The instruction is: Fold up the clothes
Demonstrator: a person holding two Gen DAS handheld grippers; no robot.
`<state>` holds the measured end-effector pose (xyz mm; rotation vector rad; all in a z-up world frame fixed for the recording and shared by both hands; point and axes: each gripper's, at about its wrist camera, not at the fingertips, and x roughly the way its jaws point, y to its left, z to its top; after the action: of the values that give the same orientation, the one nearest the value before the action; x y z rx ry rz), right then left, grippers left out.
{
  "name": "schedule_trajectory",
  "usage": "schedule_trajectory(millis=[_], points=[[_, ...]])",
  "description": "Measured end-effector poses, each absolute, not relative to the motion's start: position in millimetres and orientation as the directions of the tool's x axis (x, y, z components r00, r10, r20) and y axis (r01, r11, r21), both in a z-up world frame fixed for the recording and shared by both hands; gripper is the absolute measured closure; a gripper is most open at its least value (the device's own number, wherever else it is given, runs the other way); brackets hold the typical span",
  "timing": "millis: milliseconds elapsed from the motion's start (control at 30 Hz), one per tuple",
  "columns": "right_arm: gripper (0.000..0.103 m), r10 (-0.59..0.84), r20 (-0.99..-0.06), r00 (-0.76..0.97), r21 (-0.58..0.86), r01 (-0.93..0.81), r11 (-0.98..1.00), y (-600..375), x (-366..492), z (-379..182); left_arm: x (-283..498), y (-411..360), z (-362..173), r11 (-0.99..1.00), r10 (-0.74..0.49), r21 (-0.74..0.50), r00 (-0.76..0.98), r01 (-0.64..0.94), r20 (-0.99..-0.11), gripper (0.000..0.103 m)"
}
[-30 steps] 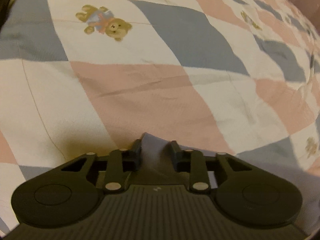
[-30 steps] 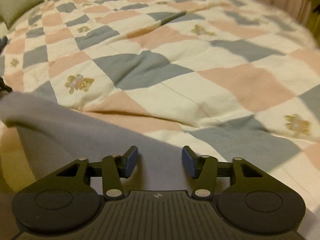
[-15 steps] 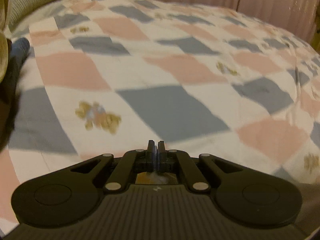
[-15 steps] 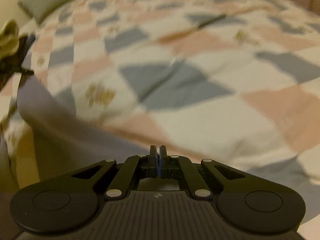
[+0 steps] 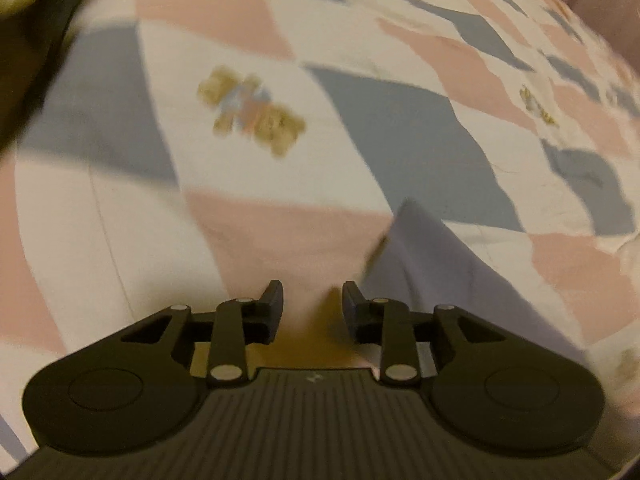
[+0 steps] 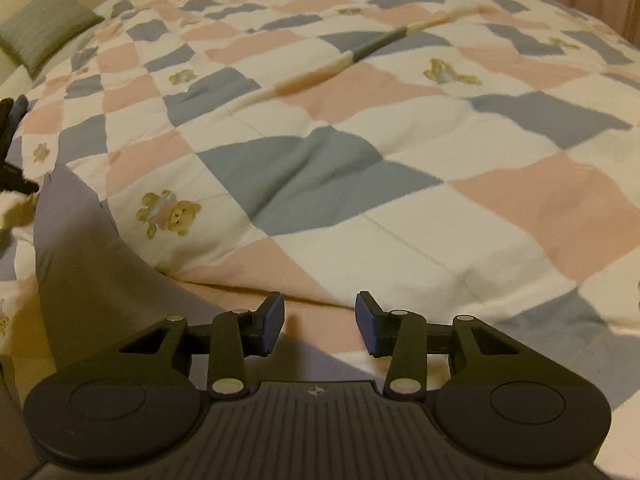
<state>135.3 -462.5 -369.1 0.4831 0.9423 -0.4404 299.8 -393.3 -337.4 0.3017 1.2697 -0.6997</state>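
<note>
I see my left gripper point(image 5: 313, 300) pointing steeply down at the checked quilt point(image 5: 240, 208) of the bed. Its jaws are opening, and only the quilt shows between them. The task's thing, a lavender garment point(image 5: 432, 272), lies on the quilt just beside the right finger, at about two o'clock from the gap. A pointed corner of it stands up toward twelve o'clock. The cloth passes behind that finger, and I cannot tell if it touches the pad.

My right gripper point(image 6: 319, 318) is opening too, and its blue pads point(image 6: 366, 320) have nothing between them. In this view the lavender garment point(image 6: 76, 248) lies at about ten o'clock from the jaws, apart from the fingers, with one corner raised. A teddy bear print point(image 6: 168, 218) is on the quilt point(image 6: 400, 240) just beside that corner. A grey cushion point(image 6: 44, 38) rests far at eleven o'clock.
</note>
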Motion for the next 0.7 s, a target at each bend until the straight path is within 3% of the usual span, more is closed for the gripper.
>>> schedule_trajectory(millis=[133, 300, 333, 367, 500, 700], points=[[0.060, -0.156, -0.833, 0.530, 0.230, 0.589, 0.775, -441.8, 133.2, -363.4, 298.4, -375.8, -352.3, 0.826, -0.360, -0.315, 0.007, 0.467, -0.933, 0.076], [0.060, -0.235, -0.838, 0.492, 0.073, 0.528, 0.846, -364.1, 134.8, -351.6, 296.9, -378.1, -371.6, 0.861, -0.393, -0.362, 0.016, 0.356, -0.919, 0.078], [0.060, -0.240, -0.838, 0.491, 0.051, 0.507, 0.860, -345.2, 133.2, -350.1, 297.5, -380.0, -374.4, 0.867, -0.396, -0.365, 0.023, 0.339, -0.918, 0.081], [0.061, -0.244, -0.838, 0.489, 0.029, 0.486, 0.873, -326.4, 131.6, -348.9, 297.3, -382.9, -374.8, 0.869, -0.391, -0.358, 0.032, 0.341, -0.920, 0.101], [0.063, -0.307, -0.848, 0.432, -0.163, 0.339, 0.927, -257.9, 130.6, -355.1, 286.4, -395.0, -355.2, 0.838, -0.358, -0.259, 0.127, 0.479, -0.925, 0.103], [0.064, -0.413, -0.837, 0.360, -0.384, 0.153, 0.910, -221.7, 126.1, -372.8, 253.1, -386.1, -297.4, 0.694, -0.450, -0.122, 0.295, 0.710, -0.843, 0.103]])
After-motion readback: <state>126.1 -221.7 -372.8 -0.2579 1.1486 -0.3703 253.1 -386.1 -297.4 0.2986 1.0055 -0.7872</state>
